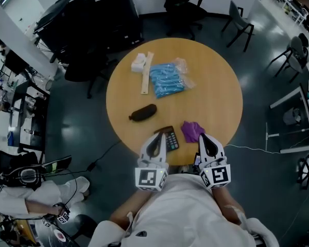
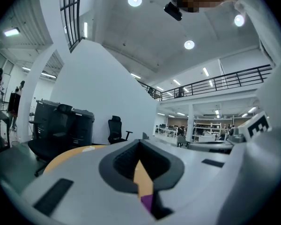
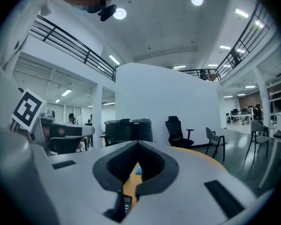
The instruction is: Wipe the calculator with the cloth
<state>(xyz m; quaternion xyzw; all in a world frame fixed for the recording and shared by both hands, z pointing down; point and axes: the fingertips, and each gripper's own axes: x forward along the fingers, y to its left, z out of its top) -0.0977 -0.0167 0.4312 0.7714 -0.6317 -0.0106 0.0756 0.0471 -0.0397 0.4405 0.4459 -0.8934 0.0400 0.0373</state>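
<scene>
The black calculator (image 1: 171,138) lies near the front edge of the round wooden table (image 1: 216,91), with the crumpled purple cloth (image 1: 192,131) just to its right. My left gripper (image 1: 157,137) hovers over the calculator's left side with its jaws shut and nothing between them. My right gripper (image 1: 205,137) is held just right of the cloth, also shut and empty. In the left gripper view a bit of the purple cloth (image 2: 146,201) shows below the closed jaws. In the right gripper view the calculator (image 3: 126,204) shows low down.
A black pouch (image 1: 142,112), a blue plastic bag (image 1: 167,79), a wooden strip (image 1: 147,72) and a white object (image 1: 138,62) lie farther back on the table. Black cabinets (image 1: 92,19) and office chairs (image 1: 185,6) stand beyond it. A seated person (image 1: 36,197) is at lower left.
</scene>
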